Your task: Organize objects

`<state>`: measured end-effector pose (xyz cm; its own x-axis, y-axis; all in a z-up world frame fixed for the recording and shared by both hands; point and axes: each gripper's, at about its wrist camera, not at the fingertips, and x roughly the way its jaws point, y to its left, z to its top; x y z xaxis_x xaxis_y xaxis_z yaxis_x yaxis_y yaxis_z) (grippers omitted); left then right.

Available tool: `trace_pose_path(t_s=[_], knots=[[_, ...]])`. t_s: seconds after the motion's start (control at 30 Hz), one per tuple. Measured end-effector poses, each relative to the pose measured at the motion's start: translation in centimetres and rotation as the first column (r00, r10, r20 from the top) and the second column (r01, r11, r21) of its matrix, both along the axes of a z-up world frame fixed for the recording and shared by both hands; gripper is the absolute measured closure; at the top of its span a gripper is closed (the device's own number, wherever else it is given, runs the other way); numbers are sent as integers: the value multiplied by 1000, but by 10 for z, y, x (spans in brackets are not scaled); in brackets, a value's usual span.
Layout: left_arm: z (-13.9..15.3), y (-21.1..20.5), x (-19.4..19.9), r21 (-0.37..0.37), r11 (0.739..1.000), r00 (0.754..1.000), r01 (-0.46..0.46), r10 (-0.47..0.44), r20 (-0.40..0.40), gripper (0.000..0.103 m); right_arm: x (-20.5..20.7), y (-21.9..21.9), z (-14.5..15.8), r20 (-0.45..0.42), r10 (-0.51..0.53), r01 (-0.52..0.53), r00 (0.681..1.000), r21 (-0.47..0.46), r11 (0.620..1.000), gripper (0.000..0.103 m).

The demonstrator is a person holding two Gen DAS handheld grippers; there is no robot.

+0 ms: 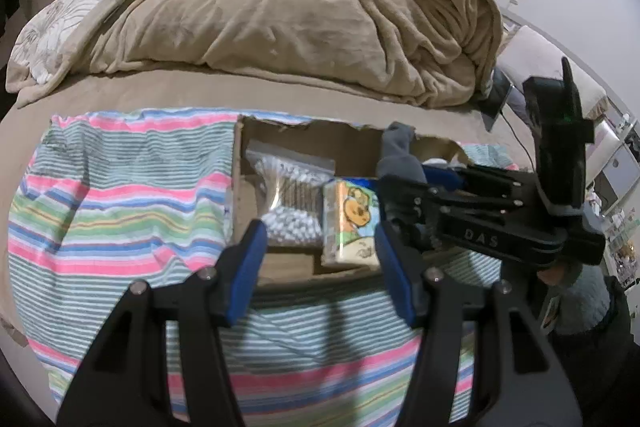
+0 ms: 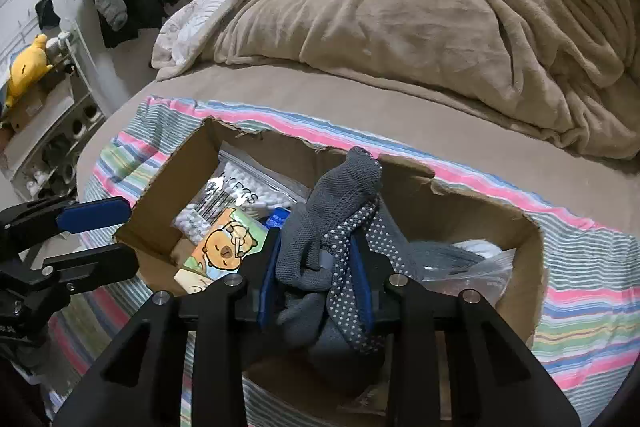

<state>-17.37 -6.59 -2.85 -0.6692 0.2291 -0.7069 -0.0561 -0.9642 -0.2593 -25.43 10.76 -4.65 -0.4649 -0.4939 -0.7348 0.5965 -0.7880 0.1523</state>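
- The cardboard box point(image 2: 168, 203) sat on a striped cloth point(image 1: 120, 207) on the bed point(image 1: 280, 7).
- The right gripper point(image 2: 316, 267), jaws clenched on grey dotted socks point(image 2: 344, 211), hung over the box's centre; seemingly a placing step, needing release next.
- The left gripper point(image 1: 320, 267), jaws released, waited at the box's 6 o'clock.

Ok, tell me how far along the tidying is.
Already in the cardboard box: a bag of cotton swabs and a cartoon tissue pack. In hand: the right gripper is shut on gray grip socks above the box. The left gripper is open and holds nothing. Left: drop the socks in. Nothing else lies loose on the striped cloth.
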Motion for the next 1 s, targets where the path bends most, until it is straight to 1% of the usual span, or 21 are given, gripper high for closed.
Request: trace_pose_path(t_s=[0.1,0.17,0.23,0.3,0.37,0.47,0.57,0.67,0.83,0.93,1.0], knots=[[-3,2,-2,-8,1000,1000,-5,5,9,45,0,0,-3,3,6,-6,1000,-5,1000,61],[-5,4,-3,-16,1000,1000,-6,6,14,45,1,-1,-6,1,7,-7,1000,0,1000,59],[-6,5,-3,-32,999,1000,-10,10,16,45,3,-2,-5,-6,11,-11,1000,-3,1000,53],[-6,7,-2,-57,998,1000,-18,19,12,45,5,0,-1,7,13,-13,1000,-27,1000,41],[-6,10,0,-82,996,1000,-22,22,7,45,9,3,5,7,6,-6,1000,-51,999,36],[-3,11,5,-88,996,1000,-22,22,2,45,14,8,19,-26,-18,16,1000,-74,997,26],[2,10,14,-83,996,1000,-29,28,-12,45,19,17,32,-43,-46,42,998,-94,995,26],[9,11,22,-85,996,999,-32,30,-24,45,29,23,39,-57,-66,60,996,-95,994,26],[21,15,43,-110,993,998,-47,42,-44,45,49,33,44,-54,-112,109,992,-57,992,26],[27,15,57,-98,994,998,-52,47,-51,45,63,38,47,-55,-125,122,991,-44,991,26],[32,17,69,-104,992,997,-67,61,-55,45,74,41,49,-56,-133,132,989,-36,991,26]])
